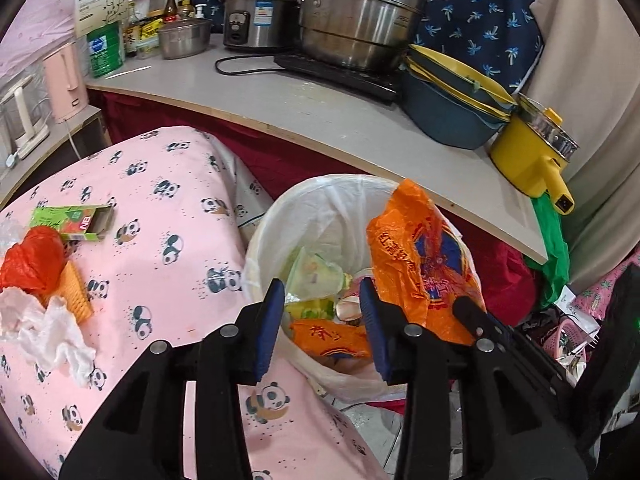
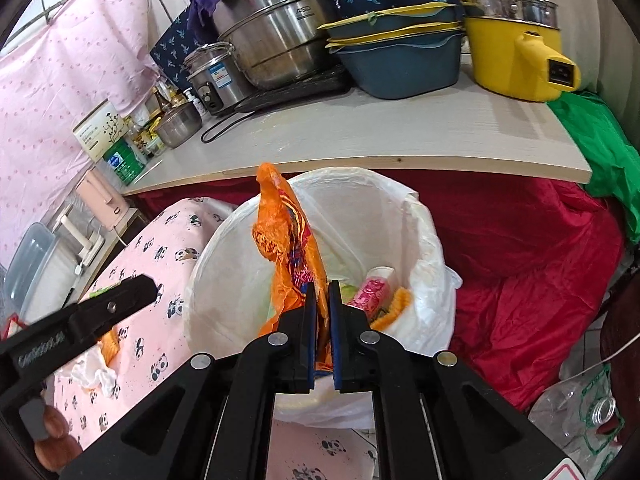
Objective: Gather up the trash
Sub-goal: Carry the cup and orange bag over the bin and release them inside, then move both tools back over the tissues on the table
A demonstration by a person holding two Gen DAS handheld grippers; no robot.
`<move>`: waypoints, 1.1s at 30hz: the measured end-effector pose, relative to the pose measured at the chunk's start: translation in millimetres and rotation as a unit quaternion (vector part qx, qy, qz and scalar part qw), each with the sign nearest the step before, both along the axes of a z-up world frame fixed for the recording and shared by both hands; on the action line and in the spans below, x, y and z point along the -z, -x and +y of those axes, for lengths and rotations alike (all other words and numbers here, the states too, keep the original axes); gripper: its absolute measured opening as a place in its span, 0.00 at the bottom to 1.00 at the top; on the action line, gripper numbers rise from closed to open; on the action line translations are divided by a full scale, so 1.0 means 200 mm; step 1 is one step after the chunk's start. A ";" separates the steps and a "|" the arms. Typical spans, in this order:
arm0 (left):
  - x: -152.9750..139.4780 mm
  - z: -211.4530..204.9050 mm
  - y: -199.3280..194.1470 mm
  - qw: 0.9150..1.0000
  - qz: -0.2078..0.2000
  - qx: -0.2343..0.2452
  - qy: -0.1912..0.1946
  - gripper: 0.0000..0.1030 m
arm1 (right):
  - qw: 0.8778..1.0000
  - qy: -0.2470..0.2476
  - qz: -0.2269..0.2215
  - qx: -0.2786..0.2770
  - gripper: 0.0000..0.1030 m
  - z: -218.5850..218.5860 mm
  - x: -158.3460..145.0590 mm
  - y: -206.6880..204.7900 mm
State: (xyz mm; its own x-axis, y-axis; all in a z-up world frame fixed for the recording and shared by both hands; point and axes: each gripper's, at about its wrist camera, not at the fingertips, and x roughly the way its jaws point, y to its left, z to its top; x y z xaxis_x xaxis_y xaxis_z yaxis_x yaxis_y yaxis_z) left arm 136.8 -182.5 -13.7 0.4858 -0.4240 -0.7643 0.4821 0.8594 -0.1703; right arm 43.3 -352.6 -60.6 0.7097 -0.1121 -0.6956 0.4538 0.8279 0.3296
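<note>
Trash bin (image 2: 424,216), white liner, stands on the floor between the panda-print cover (image 1: 160,208) and the red cloth (image 2: 540,248) under the counter (image 1: 340,112); right gripper (image 2: 323,292) is clamped on an orange plastic bag (image 2: 288,236), holding it upright above the bin mouth; bag's upper end sticks up past the rim; left gripper (image 1: 322,292) hangs over the bin's near edge, jaws apart, nothing between them; inside the bin: orange wrapper (image 1: 328,338), greenish clear packaging (image 1: 312,272), a pink-and-white carton (image 2: 374,288); remaining trash on the panda-print cover, well apart from the bin: red plastic bag (image 1: 34,260), crumpled white tissue (image 1: 52,328), orange mesh piece (image 1: 76,292), open green box (image 1: 74,222); counter carries steel pots (image 1: 360,20) and a yellow electric pot (image 1: 528,152).
</note>
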 end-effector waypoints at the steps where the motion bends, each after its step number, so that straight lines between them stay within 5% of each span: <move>1: 0.00 0.01 0.00 1.000 -0.002 -0.004 -0.002 0.37 | 1.000 -0.001 0.003 -0.003 0.10 0.01 0.00 -0.02; 6: 0.00 0.07 -0.02 1.000 -0.008 -0.022 -0.010 0.44 | 1.000 0.007 -0.003 -0.009 0.26 0.06 -0.03 -0.05; 21: 0.00 0.19 0.01 0.998 -0.017 -0.056 -0.020 0.48 | 0.999 0.014 -0.012 -0.042 0.37 0.25 -0.12 -0.02; 33: 0.01 0.53 0.01 0.992 -0.009 -0.125 -0.014 0.57 | 0.995 0.024 -0.008 -0.100 0.37 0.52 -0.14 -0.05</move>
State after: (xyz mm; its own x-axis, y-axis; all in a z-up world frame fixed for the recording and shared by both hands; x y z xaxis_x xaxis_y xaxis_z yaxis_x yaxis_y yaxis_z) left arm 134.6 -77.0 -15.4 0.5870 -0.2673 -0.7642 0.2564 0.9567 -0.1377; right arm 54.1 -248.8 -32.4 0.7324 0.0002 -0.6809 0.2725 0.9163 0.2934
